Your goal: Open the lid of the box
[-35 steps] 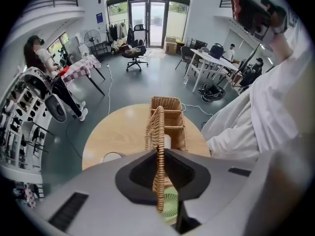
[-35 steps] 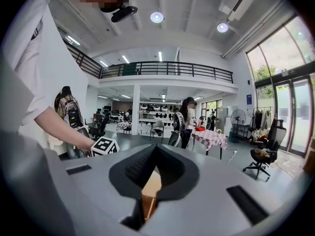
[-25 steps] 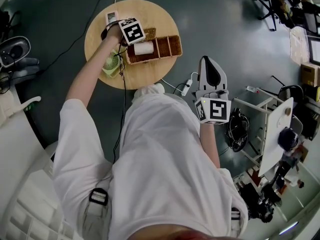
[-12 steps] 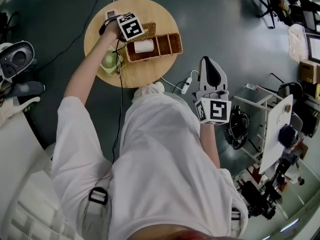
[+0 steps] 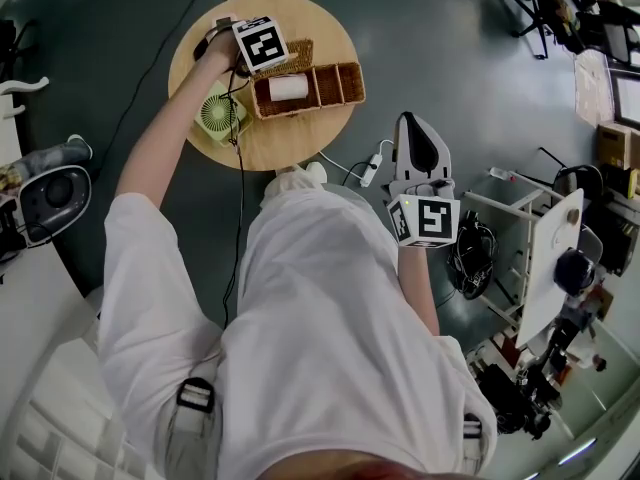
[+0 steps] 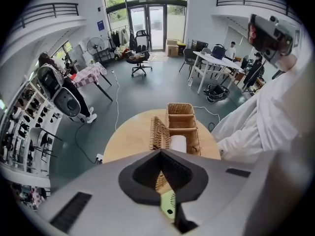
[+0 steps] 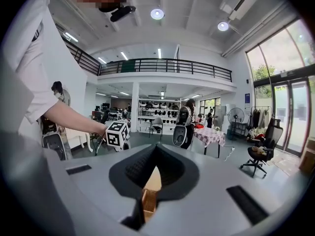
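left gripper [image 6: 161, 151] above the round wooden table [image 5: 290, 148], pointing steeply down; its jaws have just been closing and now meet at the tips with nothing pinched between them. the wicker box [image 5: 312, 90] lies on the table just beyond the tips, its three compartments exposed, a white roll [image 5: 288, 87] in the end one. the lid [image 6: 158, 131] stands on edge along the box's long side, tilted a little outward, apart from the jaws. a small green fan [image 5: 218, 113] sits beside the box, nearer the person. the right gripper [image 7: 157, 146] hangs at the person's side, well apart from the table, jaws pressed together and empty. judged from this layout, the opening step is at or near its end: the lid is already up. the next move calls for drawing the left gripper away without brushing the raised lid, which could drop shut if nudged inward.
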